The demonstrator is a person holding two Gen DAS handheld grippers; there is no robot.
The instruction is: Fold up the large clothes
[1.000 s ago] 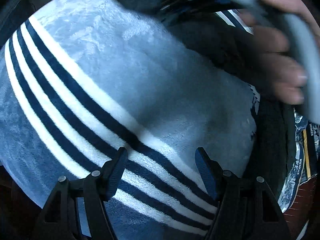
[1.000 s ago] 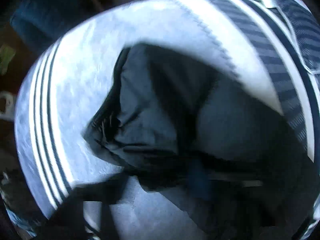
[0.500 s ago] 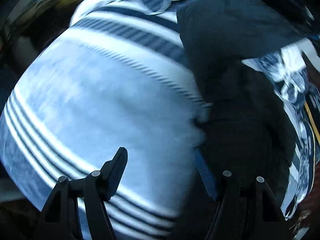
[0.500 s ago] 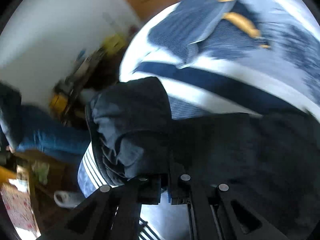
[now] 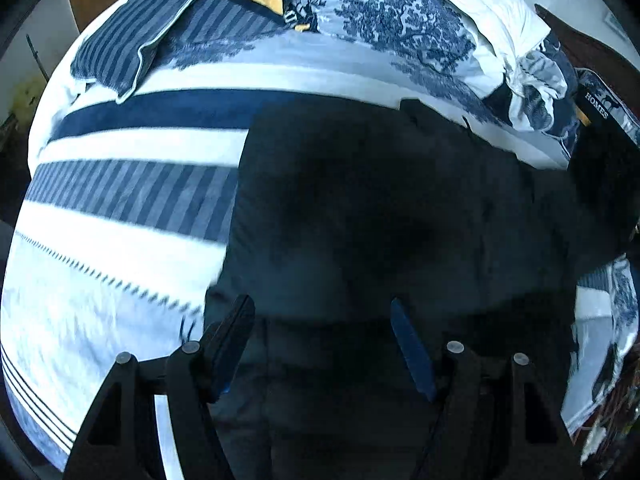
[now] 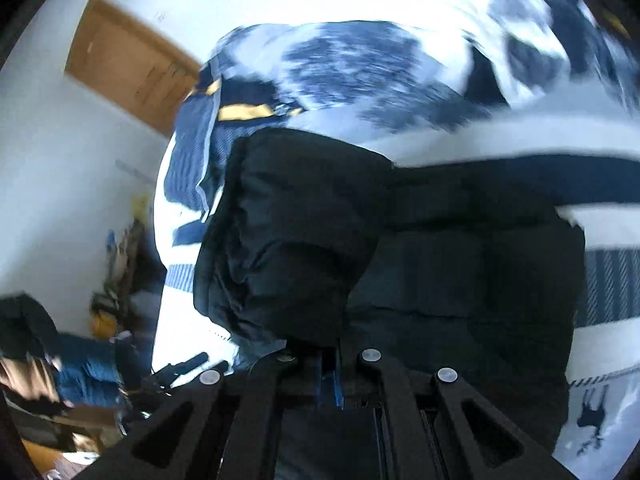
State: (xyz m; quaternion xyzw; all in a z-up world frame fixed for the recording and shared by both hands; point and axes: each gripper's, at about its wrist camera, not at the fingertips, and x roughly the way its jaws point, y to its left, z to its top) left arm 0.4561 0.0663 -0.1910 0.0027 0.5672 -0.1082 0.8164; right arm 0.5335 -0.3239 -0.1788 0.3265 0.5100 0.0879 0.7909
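A large black padded jacket lies spread on a bed with a blue-and-white striped blanket. My left gripper is open and empty, with its fingers over the jacket's near edge. My right gripper is shut on a fold of the black jacket, which it holds lifted and bunched above the rest of the jacket lying flat on the bed.
A striped blue pillow and a white quilt with a blue tree print lie at the head of the bed. In the right wrist view a wooden door and floor clutter stand to the left of the bed.
Both views have swung up from the blanket's foot end towards the head of the bed. My right gripper has lifted the jacket fold higher. My left gripper now sits over the jacket, still open.
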